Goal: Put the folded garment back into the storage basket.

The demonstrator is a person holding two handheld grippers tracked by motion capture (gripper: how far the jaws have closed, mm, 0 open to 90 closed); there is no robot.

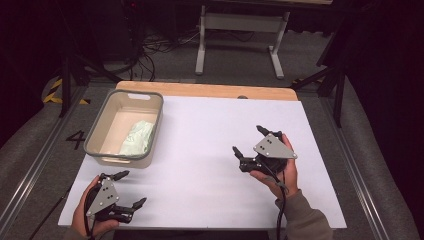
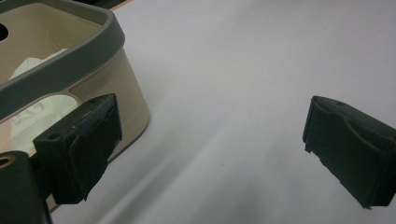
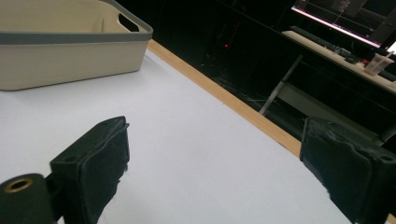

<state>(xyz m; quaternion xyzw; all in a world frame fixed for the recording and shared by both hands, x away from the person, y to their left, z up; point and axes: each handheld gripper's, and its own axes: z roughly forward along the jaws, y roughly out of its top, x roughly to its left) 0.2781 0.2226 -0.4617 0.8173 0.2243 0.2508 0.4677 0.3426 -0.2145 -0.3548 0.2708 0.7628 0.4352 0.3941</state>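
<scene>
- left gripper (image 1: 131, 189) near table's front left corner, jaws spread wide, nothing held
- right gripper (image 1: 248, 140) right of centre, jaws wide apart, empty, above white table (image 1: 210, 135)
- beige bin (image 1: 125, 127) with grey rim at far left, pale green cloth (image 1: 137, 138) inside
- bin just beside left gripper's jaw in left gripper view (image 2: 93, 70)

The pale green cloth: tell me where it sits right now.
In the high view the pale green cloth lies inside the beige bin at the table's far left, toward the bin's near right corner, just beyond the left gripper.
</scene>
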